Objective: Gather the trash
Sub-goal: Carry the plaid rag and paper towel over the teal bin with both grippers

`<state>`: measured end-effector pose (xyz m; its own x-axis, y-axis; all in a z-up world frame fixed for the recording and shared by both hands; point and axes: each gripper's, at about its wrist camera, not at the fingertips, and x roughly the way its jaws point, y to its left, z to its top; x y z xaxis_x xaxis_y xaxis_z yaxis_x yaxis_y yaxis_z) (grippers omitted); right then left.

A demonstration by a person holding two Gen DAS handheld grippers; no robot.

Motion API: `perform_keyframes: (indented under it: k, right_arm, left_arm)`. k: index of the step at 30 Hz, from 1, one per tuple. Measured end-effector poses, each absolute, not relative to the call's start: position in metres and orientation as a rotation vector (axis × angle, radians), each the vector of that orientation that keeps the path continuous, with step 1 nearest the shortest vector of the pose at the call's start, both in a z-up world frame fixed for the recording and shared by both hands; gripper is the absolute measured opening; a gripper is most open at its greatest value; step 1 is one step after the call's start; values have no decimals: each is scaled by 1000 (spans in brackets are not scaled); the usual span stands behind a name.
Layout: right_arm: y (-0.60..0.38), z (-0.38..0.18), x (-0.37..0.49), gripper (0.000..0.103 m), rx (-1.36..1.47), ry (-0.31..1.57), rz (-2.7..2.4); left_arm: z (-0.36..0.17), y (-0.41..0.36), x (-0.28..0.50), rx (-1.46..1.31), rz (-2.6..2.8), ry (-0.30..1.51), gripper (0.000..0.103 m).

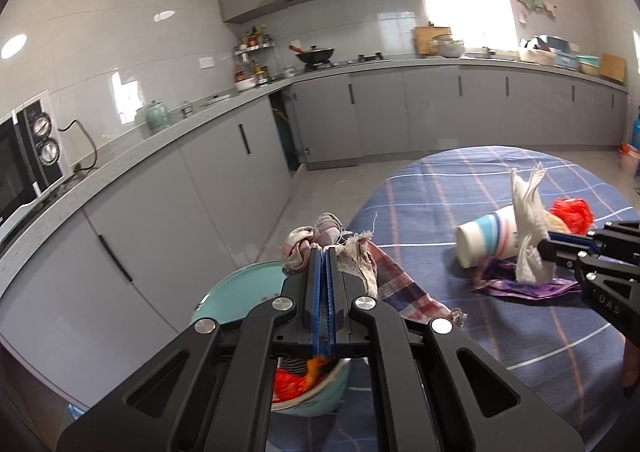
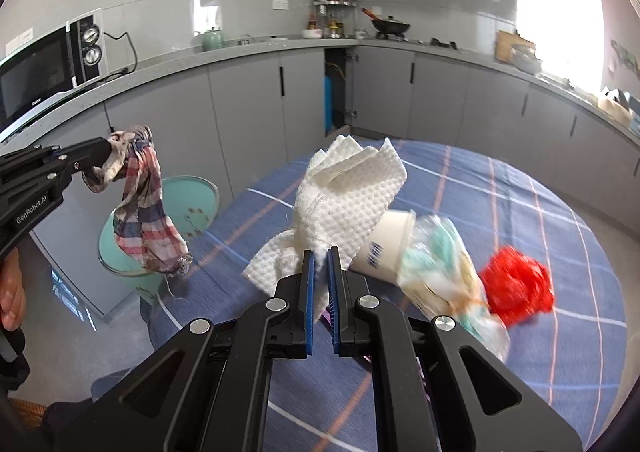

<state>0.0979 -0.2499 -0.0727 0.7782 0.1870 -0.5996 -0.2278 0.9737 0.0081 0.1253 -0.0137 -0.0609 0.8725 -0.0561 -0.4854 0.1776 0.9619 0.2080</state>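
ahead of our right gripper (image 2: 321,252) the raised white paper towel (image 2: 344,203) fills the view between the jaws, and just beyond it a tipped paper cup (image 2: 386,248) and a blurred wrapper (image 2: 448,276) block the way to the right, with a red plastic wad (image 2: 518,284) past them. farther ahead the blue checked tablecloth (image 2: 480,187) lies bare. left of these jaws, the plaid rag (image 2: 140,211) hangs over the teal bin (image 2: 192,203). below our left gripper (image 1: 324,250) sits a teal bowl (image 1: 316,392), hard under the jaws; ahead and left, open floor reaches the grey cabinets (image 1: 224,171).
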Motion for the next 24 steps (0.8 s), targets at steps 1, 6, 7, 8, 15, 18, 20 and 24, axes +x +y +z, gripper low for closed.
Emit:
perform_keyframes:
  k: [1,6,7,8,15,18,20,24]
  right_arm:
    - [-245,-71,101,7,-71,637,235]
    - [-226,-66,114,7,-86,617,275]
    - [-222,-65,116,7,-87,613,282]
    - [-218,-63,118,7,-88,608,291]
    - [-193,-53,129,7,-98,575,341]
    - [-185,-51,135,7,-96,573,354]
    - [-179,-50,138,7,-96,569,363]
    - [-166,-47,142,7,-99,563,383]
  left_arm:
    - [-61,-9,126,249,-112,499,3]
    - [-61,5,126,247,-79,497,3]
    - [-62,8,126,246,-71,497,3]
    - [-61,11,127,245,-63,496,3]
    - [-63,26,127,241,-36,495,3]
    - [-64,32,128,238,-26,498,3]
    - [-63,35,129,233,-20,500,3]
    - [-64,42,131,225,-7,503,3]
